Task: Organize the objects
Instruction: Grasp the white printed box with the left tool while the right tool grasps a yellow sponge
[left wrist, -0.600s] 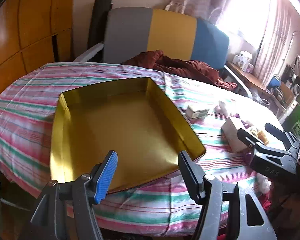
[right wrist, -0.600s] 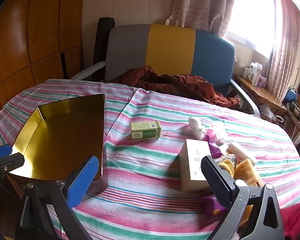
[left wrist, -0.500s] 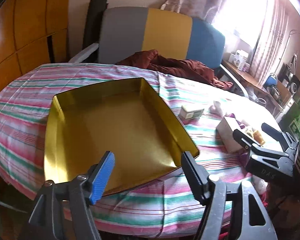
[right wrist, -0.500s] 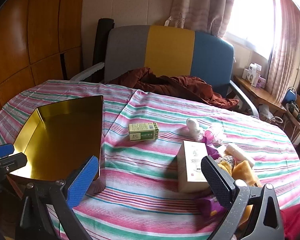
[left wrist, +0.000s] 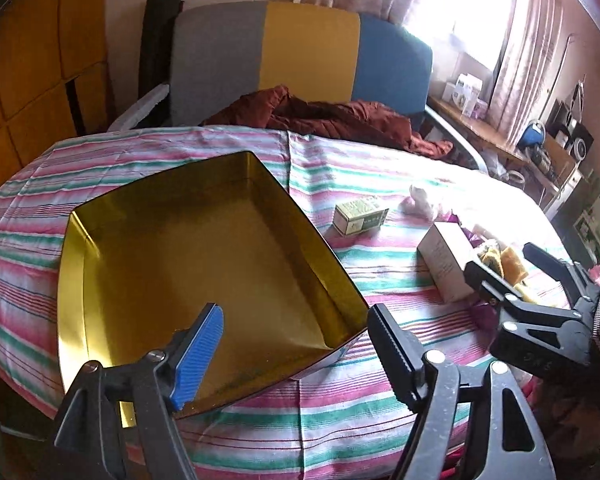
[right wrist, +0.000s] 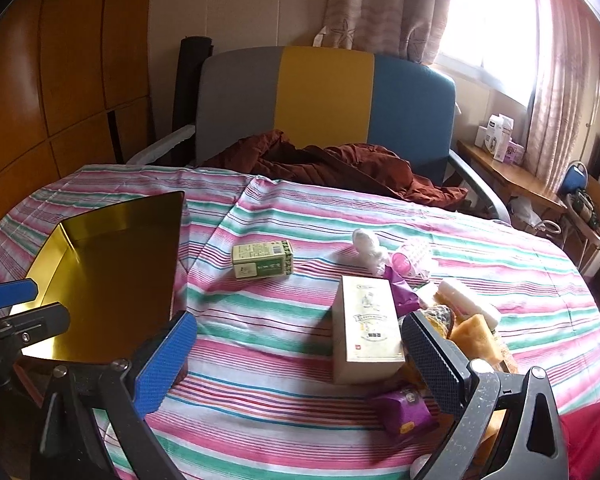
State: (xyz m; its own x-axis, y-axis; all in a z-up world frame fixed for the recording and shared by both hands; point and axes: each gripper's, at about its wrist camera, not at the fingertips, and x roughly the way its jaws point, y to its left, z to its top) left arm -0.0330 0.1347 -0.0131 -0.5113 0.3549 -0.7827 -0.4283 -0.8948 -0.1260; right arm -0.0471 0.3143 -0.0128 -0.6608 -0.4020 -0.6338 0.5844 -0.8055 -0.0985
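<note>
An empty gold tin tray [left wrist: 100, 264] lies on the striped tablecloth at the left; it also shows in the right wrist view [right wrist: 60, 236]. My left gripper [left wrist: 296, 344] is open and empty over the tray's near edge. My right gripper [right wrist: 300, 364] is open and empty, low above the cloth, in front of a tall cream box [right wrist: 366, 336] lying flat. A small green box [right wrist: 262, 264] lies mid-table. A white soft toy [right wrist: 366, 246], pink items [right wrist: 410, 258], a purple packet [right wrist: 404, 416] and yellow sponges [right wrist: 470, 336] cluster at the right.
A grey, yellow and blue chair [right wrist: 324, 100] with a brown cloth [right wrist: 324, 164] on its seat stands behind the table. Wood panelling [right wrist: 60, 80] is at the left. A side shelf [right wrist: 512, 172] with boxes is at the right under the window.
The left gripper has drawn back and turned a little right, so the tray sits further left in its view. The right gripper has moved slightly closer to the cream box.
</note>
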